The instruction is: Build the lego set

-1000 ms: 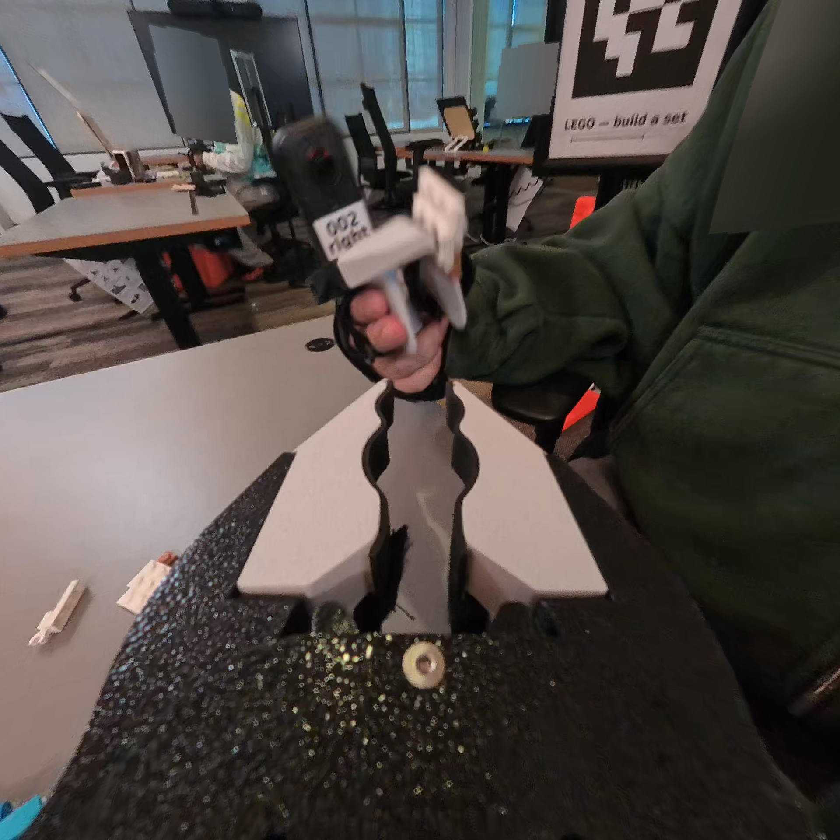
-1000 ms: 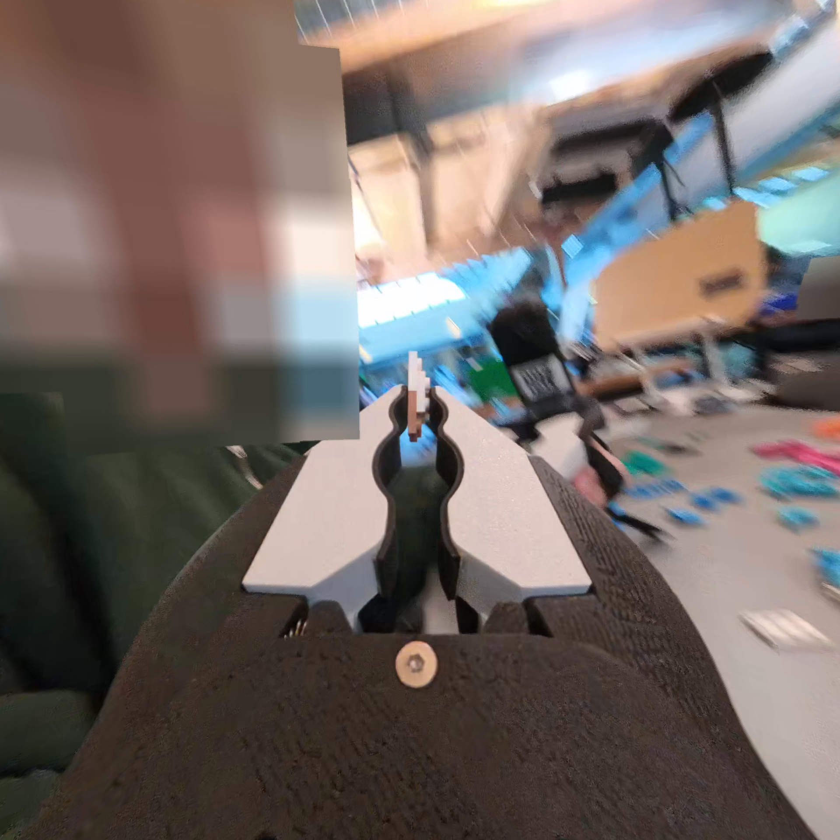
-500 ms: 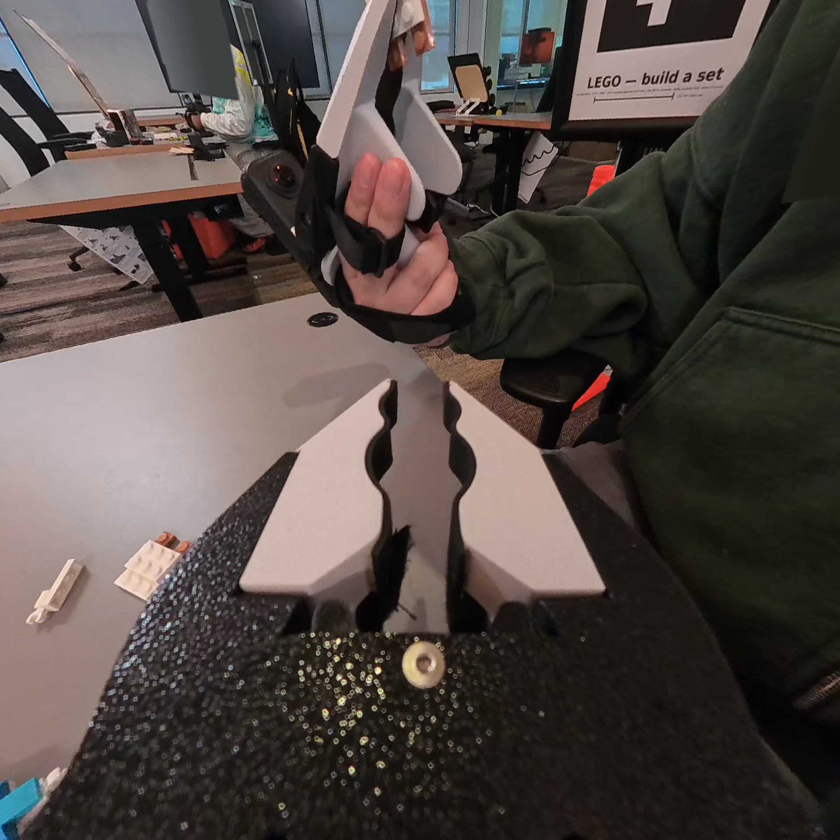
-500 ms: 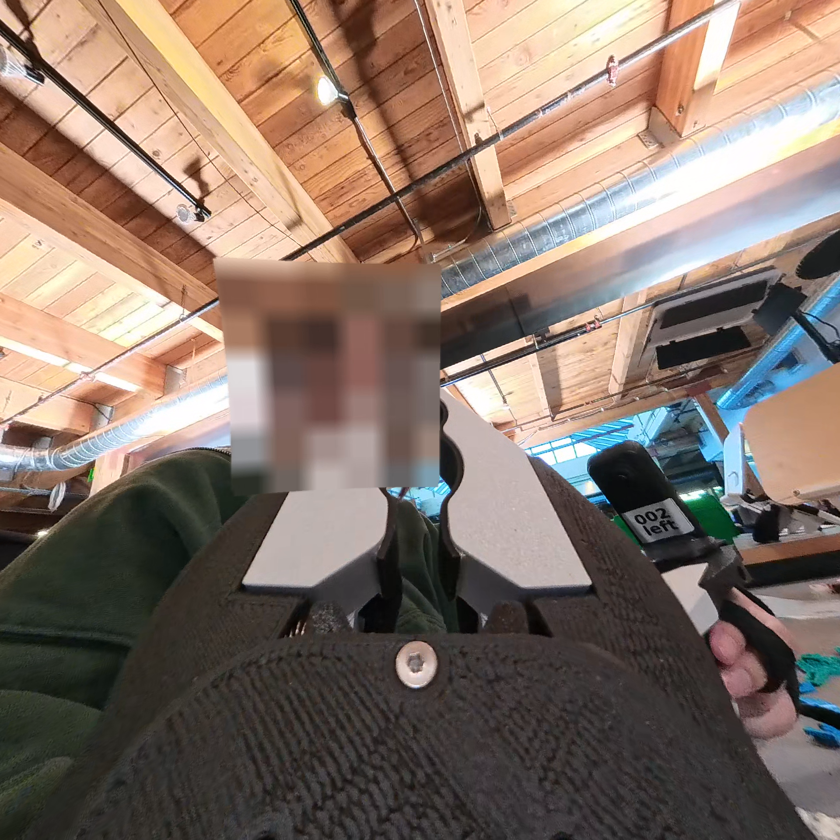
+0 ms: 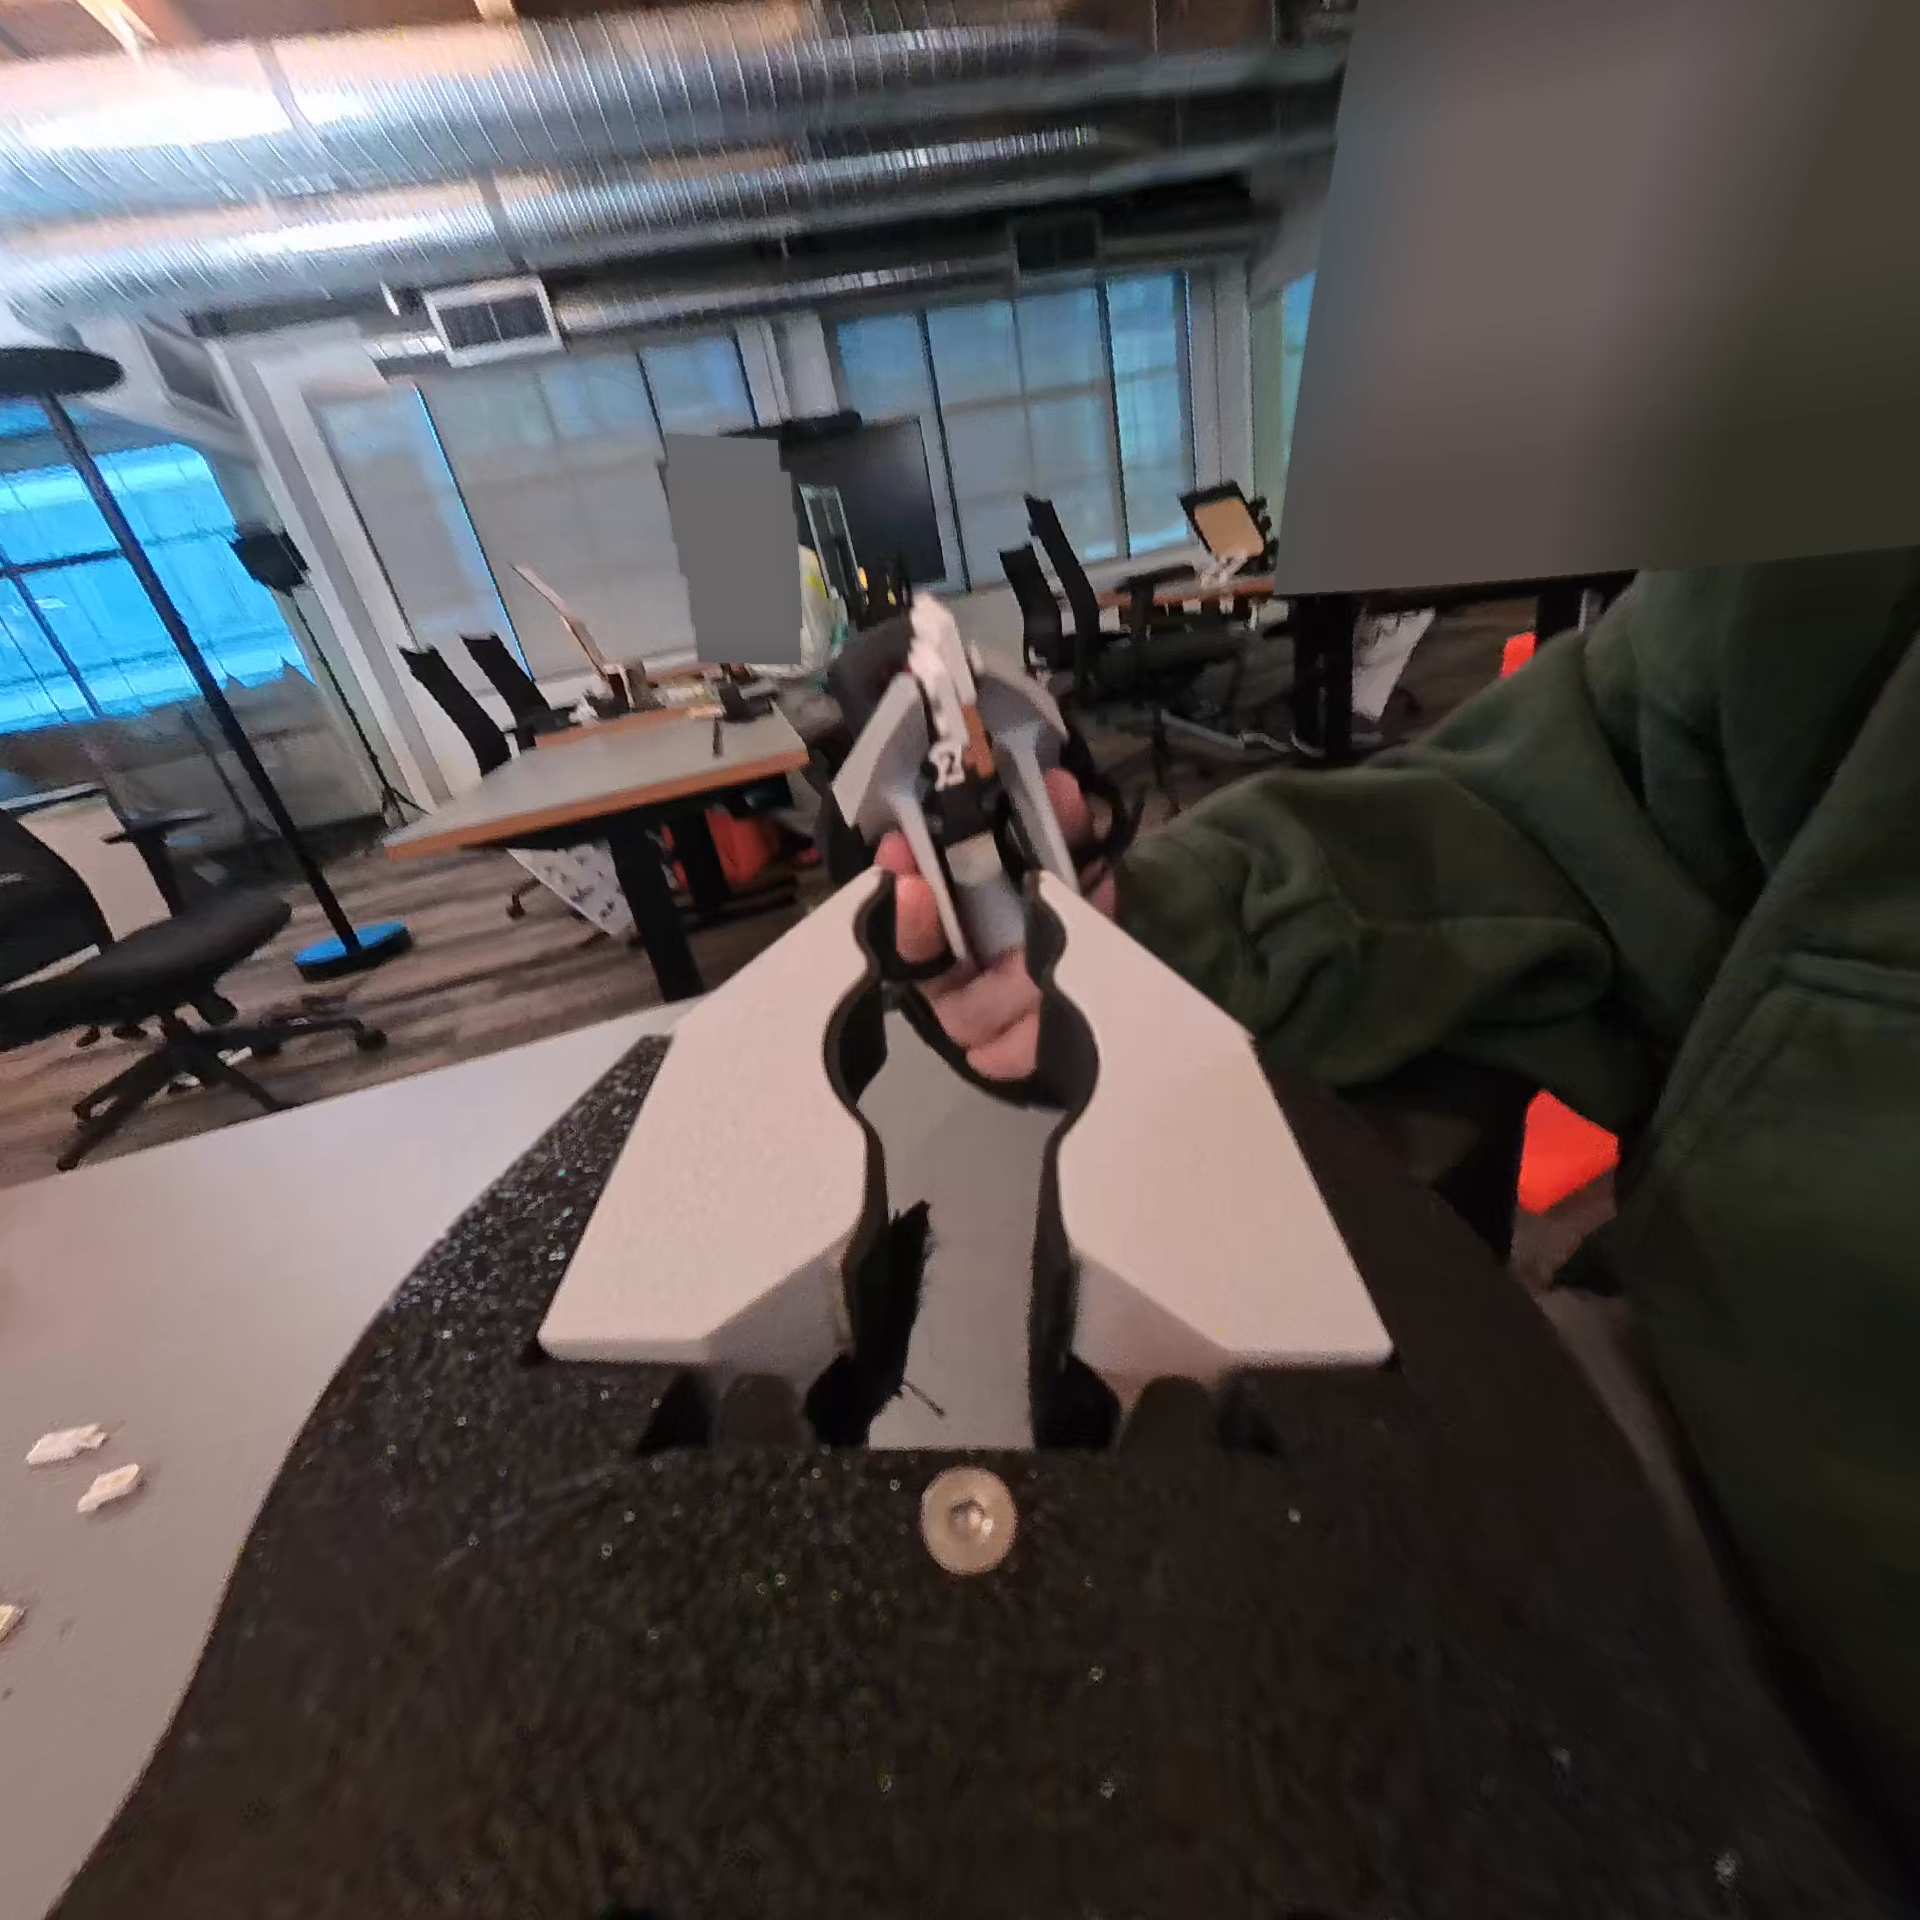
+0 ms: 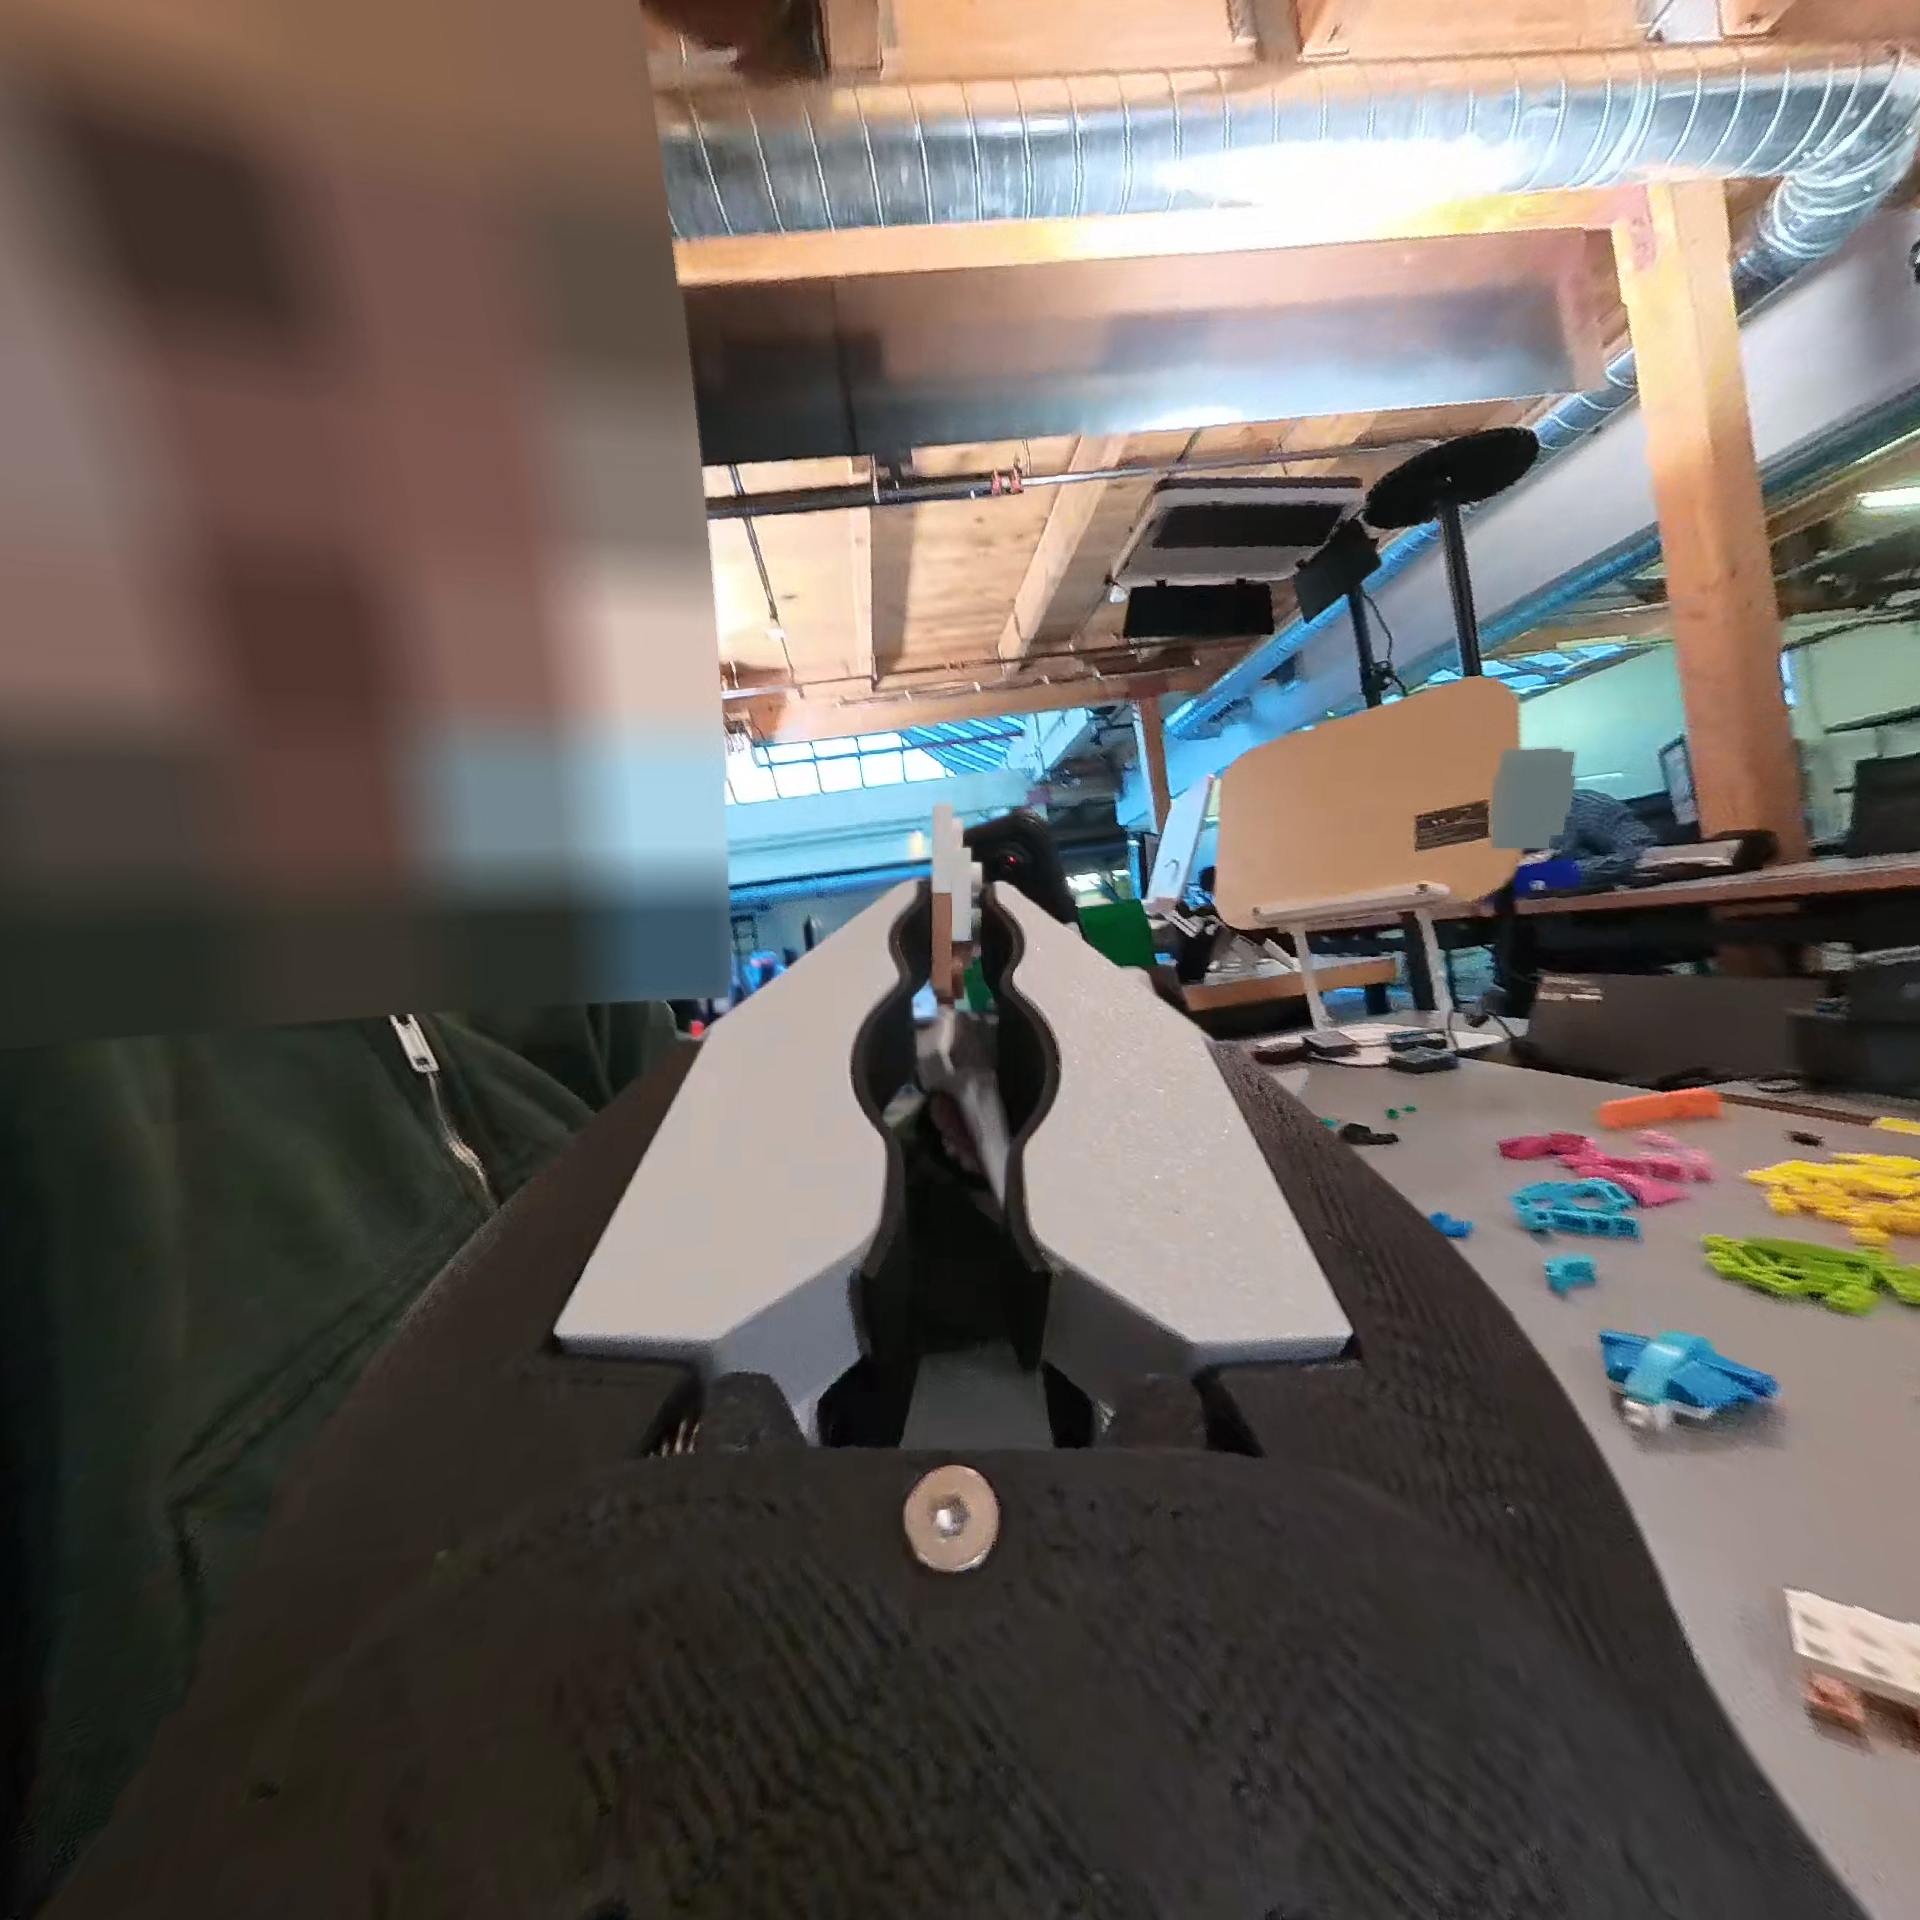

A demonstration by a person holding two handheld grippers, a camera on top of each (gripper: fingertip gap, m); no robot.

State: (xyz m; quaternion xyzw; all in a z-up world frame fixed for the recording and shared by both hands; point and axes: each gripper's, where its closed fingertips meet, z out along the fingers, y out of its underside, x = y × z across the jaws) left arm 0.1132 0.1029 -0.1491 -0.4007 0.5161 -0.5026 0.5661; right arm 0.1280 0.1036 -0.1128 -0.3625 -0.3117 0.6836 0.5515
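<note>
The right gripper (image 6: pixel 954 914) is raised off the table (image 6: pixel 1558 1351), its jaws closed to a narrow slot on a small brick piece (image 6: pixel 951 894), white above and brown below, pinched at the very tips with most of it standing proud beyond them. The left gripper (image 5: pixel 961 883) points at it from just ahead, jaws apart with nothing between them; through that gap show the hand (image 5: pixel 987 997) on the other handle and the piece (image 5: pixel 940 665) well beyond the tips. Off to the right of the right jaws, loose bricks (image 6: pixel 1818 1195) in pink, yellow, green and blue lie on the table, with a blue cluster (image 6: pixel 1673 1377) nearer. The hold looks shallow, so I judge that any sideways push from the left tips could lever the piece round or pop it out. A stack like this might also split at the white-brown seam if squeezed or twisted there. Both views are motion-blurred, so exact pad contact is hard to confirm.
</note>
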